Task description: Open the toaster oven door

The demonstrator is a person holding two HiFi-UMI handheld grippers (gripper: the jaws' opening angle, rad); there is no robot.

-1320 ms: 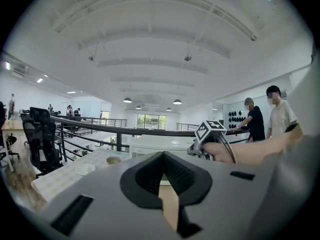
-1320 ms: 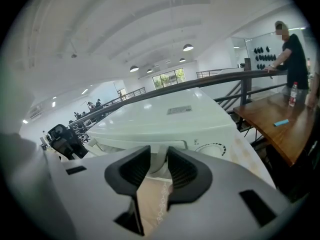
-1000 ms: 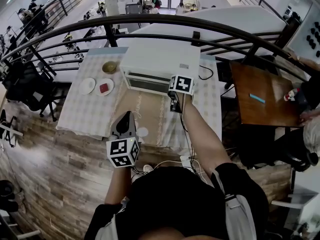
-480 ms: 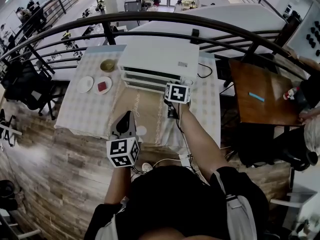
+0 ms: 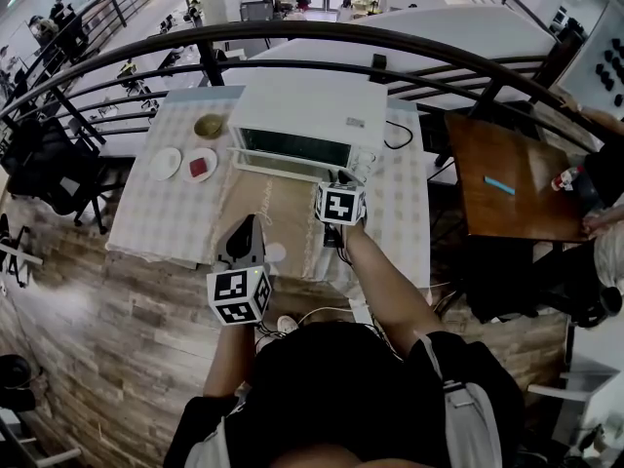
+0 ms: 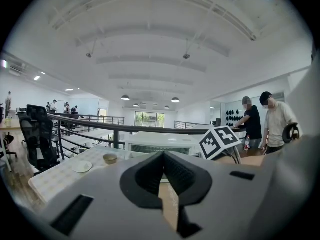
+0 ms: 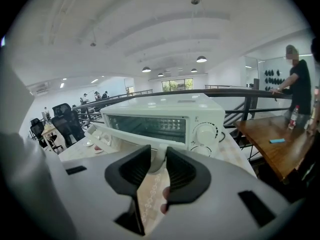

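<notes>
The white toaster oven (image 5: 312,105) stands at the back of the checked table (image 5: 166,217). Its glass door (image 5: 285,167) hangs part-way down and shows the inside. In the right gripper view the oven (image 7: 200,115) fills the middle, and the door handle (image 7: 156,156) lies between the black pads. My right gripper (image 5: 336,181) is at the door's right end, its jaws closing on the handle (image 5: 327,175). My left gripper (image 5: 247,224) hovers nearer me over the table's front edge. The left gripper (image 6: 162,158) is shut and holds nothing.
Left of the oven are a white plate (image 5: 167,164), a plate with something red (image 5: 202,168) and a small bowl (image 5: 210,126). A black railing (image 5: 292,35) runs behind the table. A wooden table (image 5: 507,183) stands at the right, with people beyond it.
The oven door has swung from shut to part-way down. My right gripper has come toward me and lower with the handle. The left gripper has stayed put.
</notes>
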